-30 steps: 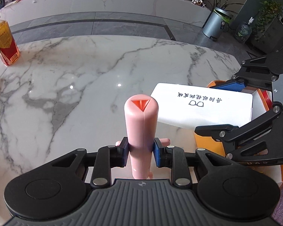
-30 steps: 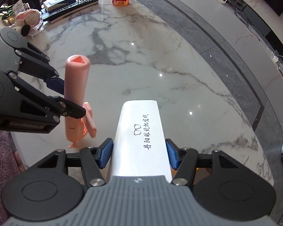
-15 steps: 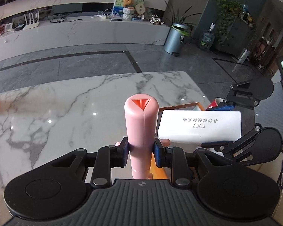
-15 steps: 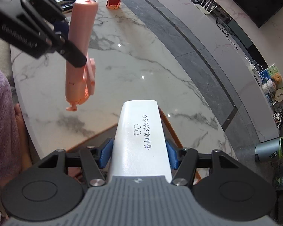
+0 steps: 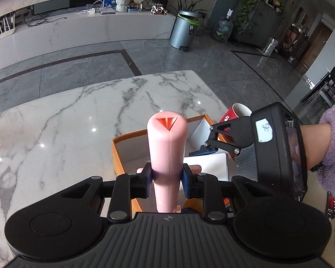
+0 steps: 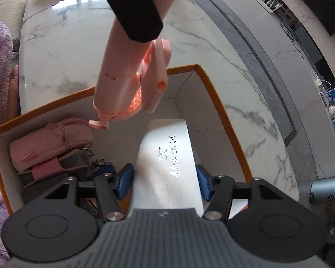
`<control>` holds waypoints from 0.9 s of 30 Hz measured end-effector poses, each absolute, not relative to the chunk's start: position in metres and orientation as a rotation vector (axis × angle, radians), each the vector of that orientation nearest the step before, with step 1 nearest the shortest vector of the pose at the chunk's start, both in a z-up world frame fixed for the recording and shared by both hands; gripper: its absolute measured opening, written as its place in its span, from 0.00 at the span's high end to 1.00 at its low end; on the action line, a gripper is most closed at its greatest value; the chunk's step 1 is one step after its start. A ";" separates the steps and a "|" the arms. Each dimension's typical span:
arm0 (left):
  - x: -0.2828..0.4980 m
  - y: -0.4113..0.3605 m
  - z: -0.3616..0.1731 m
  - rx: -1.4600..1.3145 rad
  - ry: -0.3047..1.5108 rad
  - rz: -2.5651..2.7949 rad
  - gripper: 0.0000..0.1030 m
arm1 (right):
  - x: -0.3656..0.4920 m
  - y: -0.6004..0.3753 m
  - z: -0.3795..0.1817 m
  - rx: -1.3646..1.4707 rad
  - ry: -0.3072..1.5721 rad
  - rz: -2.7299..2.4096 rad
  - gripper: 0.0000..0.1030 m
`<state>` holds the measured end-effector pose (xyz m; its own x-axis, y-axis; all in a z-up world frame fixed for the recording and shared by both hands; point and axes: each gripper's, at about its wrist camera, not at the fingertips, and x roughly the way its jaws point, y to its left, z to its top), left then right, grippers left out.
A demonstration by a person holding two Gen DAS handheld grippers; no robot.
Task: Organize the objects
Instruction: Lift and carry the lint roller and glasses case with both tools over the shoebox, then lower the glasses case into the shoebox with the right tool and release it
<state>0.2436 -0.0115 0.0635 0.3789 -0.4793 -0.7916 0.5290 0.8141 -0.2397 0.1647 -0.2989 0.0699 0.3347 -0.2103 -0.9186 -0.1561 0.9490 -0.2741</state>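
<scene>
Both hand-held grippers now over orange box (image 6: 223, 116) — marble table (image 5: 55, 120) | left pinches pink tube (image 5: 167, 147) | right, white case (image 6: 167, 156)

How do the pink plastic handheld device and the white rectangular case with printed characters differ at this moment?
The pink plastic handheld device is a rounded cylinder with a folding part at its lower end; the white rectangular case is flat, broad and printed with dark characters. The device sits in the left gripper with jaws narrow; the case fills the right gripper with jaws wide. Both are clamped and held above the orange-rimmed cardboard box.
</scene>
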 end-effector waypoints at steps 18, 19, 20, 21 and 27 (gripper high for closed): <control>0.279 -0.041 0.010 0.108 1.090 -0.665 0.70 | 0.189 -0.332 -0.002 -0.533 1.240 0.100 0.41; 0.279 -0.041 0.009 0.110 1.091 -0.661 0.70 | 0.190 -0.332 -0.005 -0.545 1.232 0.096 0.41; 0.280 -0.040 0.008 0.111 1.092 -0.658 0.70 | 0.191 -0.331 -0.007 -0.560 1.223 0.094 0.40; 0.280 -0.040 0.007 0.110 1.094 -0.655 0.70 | 0.191 -0.330 -0.009 -0.581 1.211 0.094 0.40; 0.283 -0.041 0.005 0.103 1.099 -0.648 0.70 | 0.188 -0.325 -0.001 -0.613 1.174 0.100 0.39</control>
